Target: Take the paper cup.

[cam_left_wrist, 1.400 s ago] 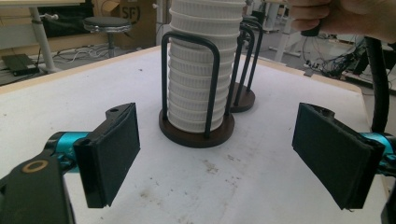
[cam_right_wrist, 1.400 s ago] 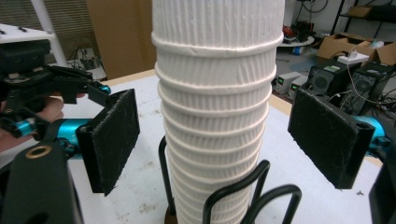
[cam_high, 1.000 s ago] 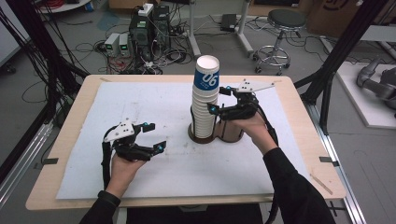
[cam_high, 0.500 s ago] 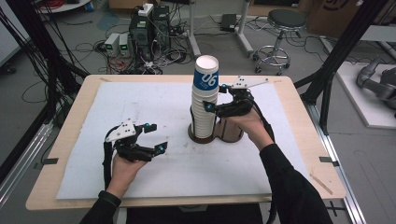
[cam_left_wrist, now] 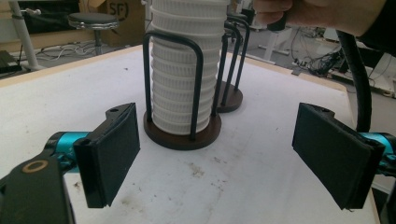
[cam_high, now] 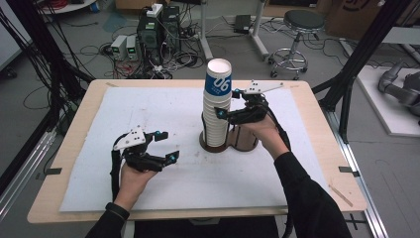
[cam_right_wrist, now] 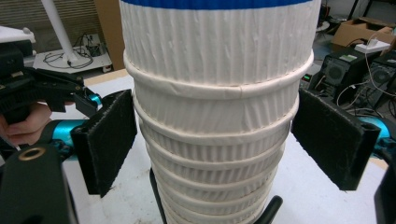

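Right gripper view: right gripper (cam_right_wrist: 212, 140) straddles the cup stack (cam_right_wrist: 215, 116), wide jaws just clear of its sides. Stack stands in its holder (cam_high: 216, 144) mid-table; left gripper (cam_high: 166, 146) hovers open, empty.

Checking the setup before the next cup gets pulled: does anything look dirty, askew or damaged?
Only small brown stains on the white table cover in front of the cup holder. The cup stack stands upright in it, undamaged.

The stack of cups (cam_right_wrist: 217, 116) is made of matt, ribbed white paper with rolled rims. The holder (cam_left_wrist: 182, 133) is built of dark wooden discs and glossy black metal hoops. The table (cam_high: 94, 89) is covered by stained white sheet over pale wood.
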`<act>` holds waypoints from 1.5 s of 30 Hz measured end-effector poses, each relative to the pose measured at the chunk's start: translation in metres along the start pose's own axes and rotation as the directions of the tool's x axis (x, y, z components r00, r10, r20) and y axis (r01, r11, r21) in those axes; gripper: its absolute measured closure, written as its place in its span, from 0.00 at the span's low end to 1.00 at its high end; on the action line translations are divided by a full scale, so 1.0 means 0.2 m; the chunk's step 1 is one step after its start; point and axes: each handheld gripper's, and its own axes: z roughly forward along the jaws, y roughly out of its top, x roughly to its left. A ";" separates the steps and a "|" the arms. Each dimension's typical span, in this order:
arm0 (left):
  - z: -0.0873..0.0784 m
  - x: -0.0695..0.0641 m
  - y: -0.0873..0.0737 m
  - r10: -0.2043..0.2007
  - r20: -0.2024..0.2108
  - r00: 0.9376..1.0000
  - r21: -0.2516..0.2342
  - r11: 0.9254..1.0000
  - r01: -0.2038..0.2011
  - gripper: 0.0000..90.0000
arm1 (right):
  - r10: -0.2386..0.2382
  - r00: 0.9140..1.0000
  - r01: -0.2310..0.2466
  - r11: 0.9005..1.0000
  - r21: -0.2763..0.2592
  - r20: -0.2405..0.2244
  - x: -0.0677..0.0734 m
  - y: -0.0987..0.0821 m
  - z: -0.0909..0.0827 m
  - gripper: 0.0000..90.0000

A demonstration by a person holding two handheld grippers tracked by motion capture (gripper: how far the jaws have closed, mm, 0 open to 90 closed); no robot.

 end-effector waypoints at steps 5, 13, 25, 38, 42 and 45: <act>0.01 -0.01 0.08 -0.010 0.023 1.000 -0.021 1.000 0.011 0.17 | -0.008 1.000 0.008 1.000 -0.002 0.001 0.00 0.00 0.00 0.17; 0.05 -0.01 0.24 0.001 0.037 0.999 -0.031 1.000 0.000 0.17 | -0.013 1.000 0.013 1.000 -0.003 0.007 0.00 0.00 0.00 0.17; 0.17 0.03 0.58 0.030 0.049 0.998 -0.049 0.998 -0.028 0.15 | -0.014 1.000 0.014 1.000 -0.006 0.009 0.00 0.00 0.00 0.17; 0.36 0.03 0.88 0.063 0.056 0.996 -0.029 0.998 -0.061 0.15 | -0.015 1.000 0.015 1.000 -0.009 0.007 0.00 0.00 0.00 0.17; 0.41 0.04 0.94 0.057 0.056 0.997 -0.042 0.998 -0.055 0.15 | -0.015 1.000 0.015 1.000 -0.007 0.007 0.00 0.00 0.00 0.17; 0.44 0.06 0.97 0.042 0.062 0.997 -0.032 0.999 -0.041 0.15 | -0.015 1.000 0.015 1.000 -0.008 0.007 0.00 0.00 0.00 0.17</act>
